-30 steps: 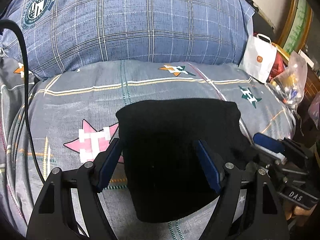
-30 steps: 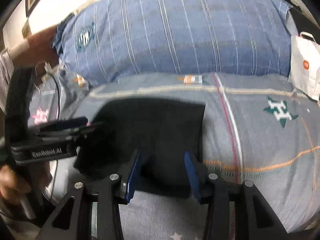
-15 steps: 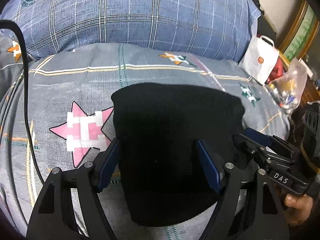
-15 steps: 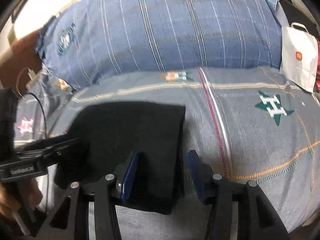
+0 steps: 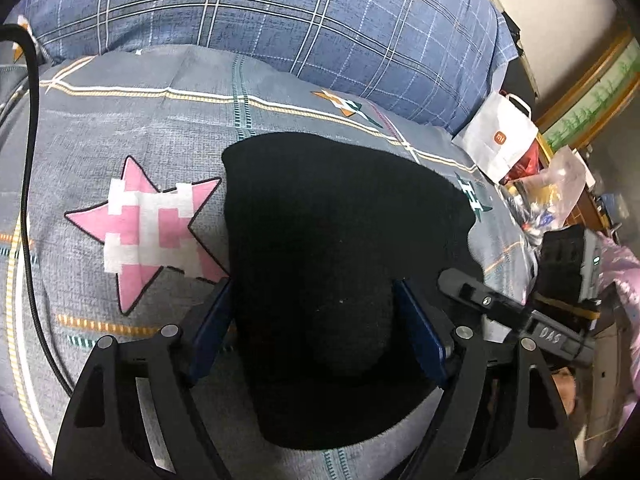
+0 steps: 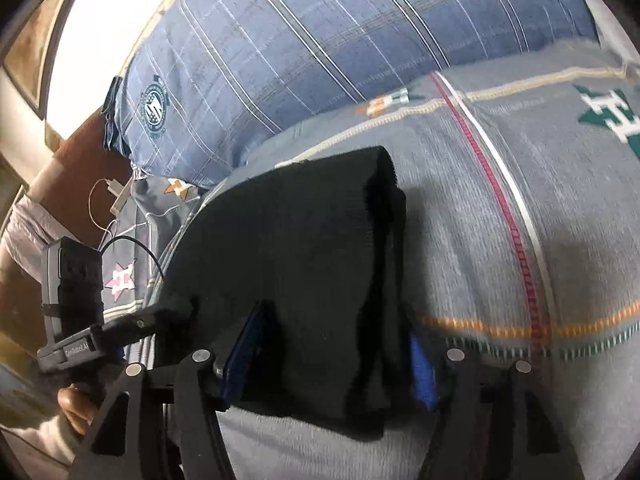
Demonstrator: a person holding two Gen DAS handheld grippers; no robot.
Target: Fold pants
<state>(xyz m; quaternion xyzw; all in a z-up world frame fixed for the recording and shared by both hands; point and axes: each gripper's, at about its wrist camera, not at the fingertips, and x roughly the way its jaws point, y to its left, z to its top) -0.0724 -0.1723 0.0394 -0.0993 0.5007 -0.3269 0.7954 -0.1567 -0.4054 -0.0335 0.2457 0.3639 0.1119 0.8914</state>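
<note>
Patterned bedding point(image 5: 120, 128) spreads underneath; nearest, the left gripper point(image 5: 316, 332) and right gripper point(image 6: 332, 352), whose jaws have just been opening, straddle the folded black pants point(image 5: 340, 240), pressing nothing. Soft, limp cloth: best pinched at an edge. Behind lies a plaid pillow point(image 5: 280, 20).

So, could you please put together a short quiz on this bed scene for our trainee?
1. True or false: the black pants lie folded on the grey bedspread.
2. In the left wrist view, what colour is the star printed just left of the pants? A pink and white, B yellow, C purple.
3. What stands at the bed's far right, beside the blue checked pillow?

Key: 1 true. 2 A. 3 a white paper bag with an orange logo.
</note>
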